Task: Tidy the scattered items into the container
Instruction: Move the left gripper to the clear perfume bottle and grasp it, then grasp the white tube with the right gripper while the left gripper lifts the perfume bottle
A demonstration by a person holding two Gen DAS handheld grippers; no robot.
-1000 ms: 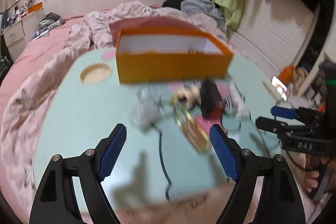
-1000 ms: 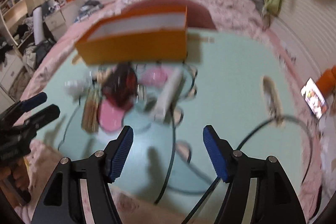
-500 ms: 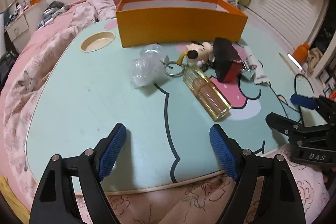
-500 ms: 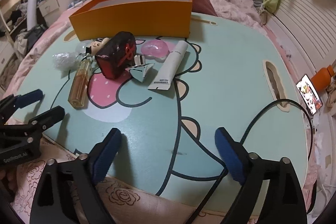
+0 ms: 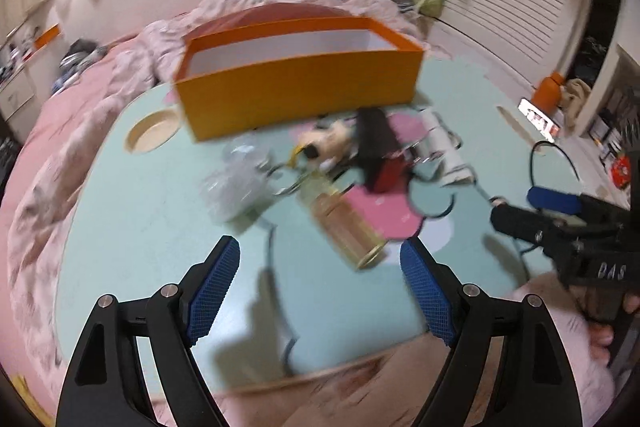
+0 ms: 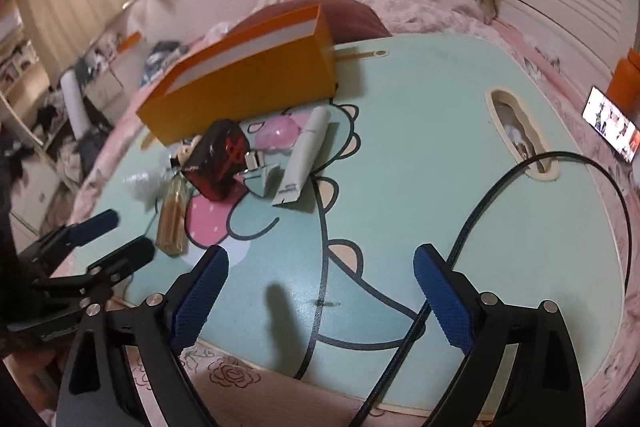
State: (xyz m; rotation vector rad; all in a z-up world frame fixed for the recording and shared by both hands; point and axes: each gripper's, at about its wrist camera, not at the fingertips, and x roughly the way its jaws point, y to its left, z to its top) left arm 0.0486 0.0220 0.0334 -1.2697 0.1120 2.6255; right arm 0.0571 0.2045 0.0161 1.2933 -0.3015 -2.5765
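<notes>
An open orange box [image 5: 296, 87] [image 6: 248, 83] stands at the far side of a mint cartoon-print table [image 6: 420, 163]. In front of it lie scattered items: a clear amber bottle [image 5: 344, 223] [image 6: 173, 215], a black and red box [image 5: 378, 151] [image 6: 219, 159], a white tube [image 6: 306, 155], a crumpled clear plastic piece [image 5: 236, 183], a small plush keychain [image 5: 324, 143] and a pink round item [image 6: 278, 133]. My left gripper [image 5: 320, 279] is open and empty above the near table edge, short of the bottle. My right gripper [image 6: 320, 291] is open and empty over the near right table.
The table rests on a pink bed with rumpled blankets [image 5: 52, 147]. A black cable [image 6: 480, 211] runs from a slot in the table [image 6: 520, 135] past my right gripper. A round cup hole [image 5: 154, 135] sits left of the box. A lit phone [image 6: 608, 123] lies at far right.
Both grippers have shifted over the near table edge; the left view is blurred from motion and has lifted a little. Both stay open and empty. The items have not moved.
</notes>
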